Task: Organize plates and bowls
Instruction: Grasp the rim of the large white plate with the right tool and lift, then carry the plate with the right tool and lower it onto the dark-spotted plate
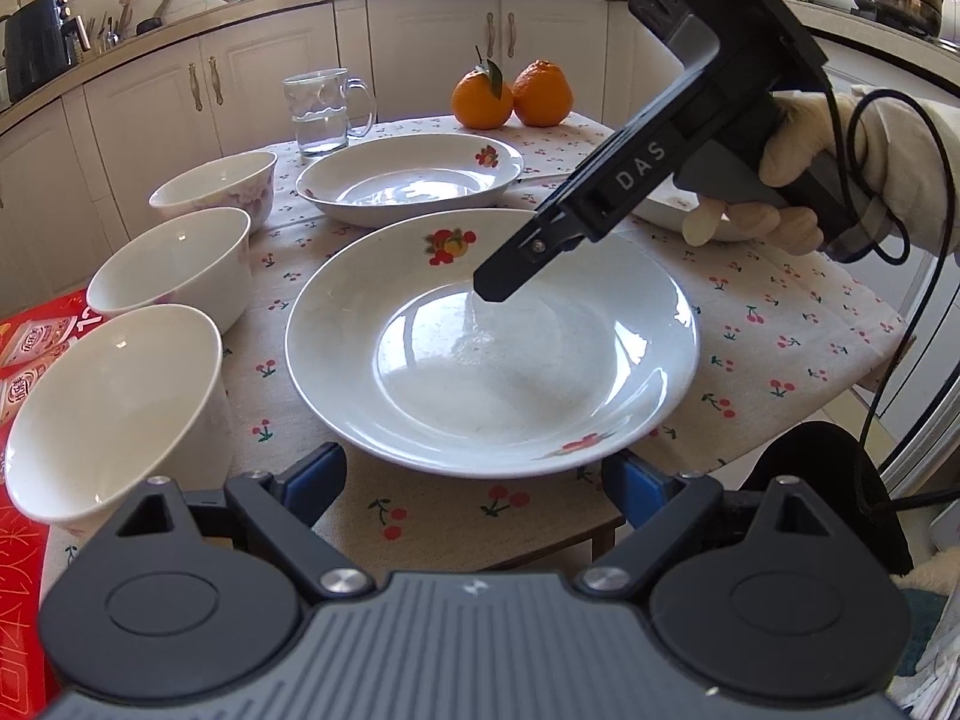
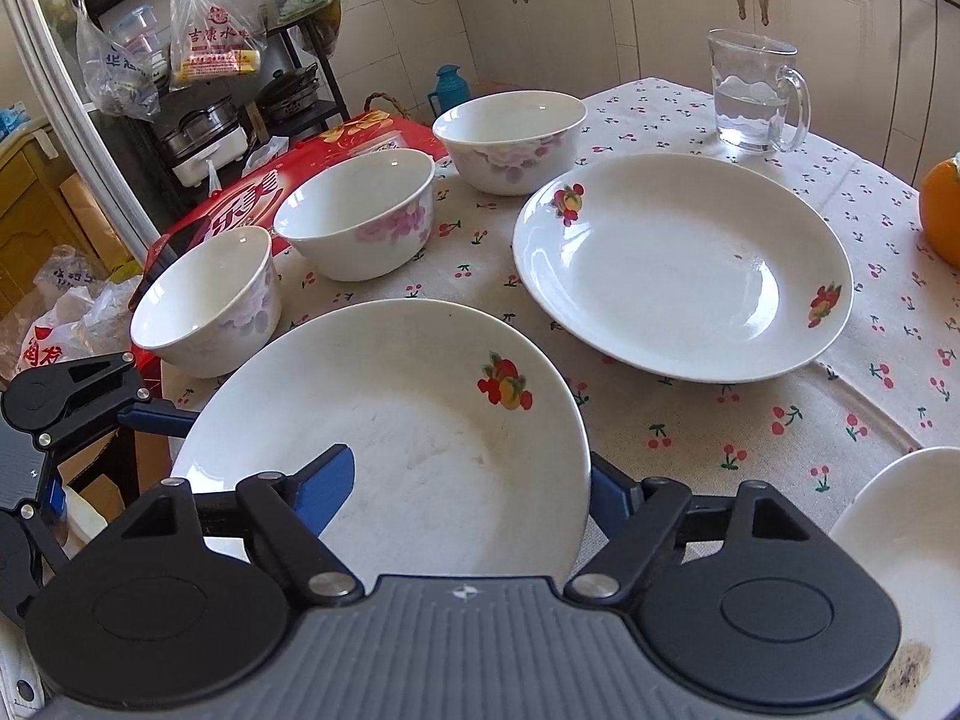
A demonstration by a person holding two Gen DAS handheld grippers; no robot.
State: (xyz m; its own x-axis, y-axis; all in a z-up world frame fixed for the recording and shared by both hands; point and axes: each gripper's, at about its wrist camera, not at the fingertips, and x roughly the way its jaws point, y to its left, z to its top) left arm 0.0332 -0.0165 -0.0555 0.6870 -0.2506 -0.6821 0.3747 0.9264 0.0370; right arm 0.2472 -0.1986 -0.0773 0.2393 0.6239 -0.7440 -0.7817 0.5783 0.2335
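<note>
Right hand-held gripper (image 2: 468,480) straddles the near plate's (image 2: 420,420) rim.

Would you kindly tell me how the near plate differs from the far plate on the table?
The near plate has the right claw straddling its rim, one finger over the inside and one outside; the far plate has nothing on it. The near plate's surface looks dull and smudged, while the far plate's shines. The near plate sits by the table edge; the far plate lies closer to the glass mug. Both are white with fruit motifs.
</note>
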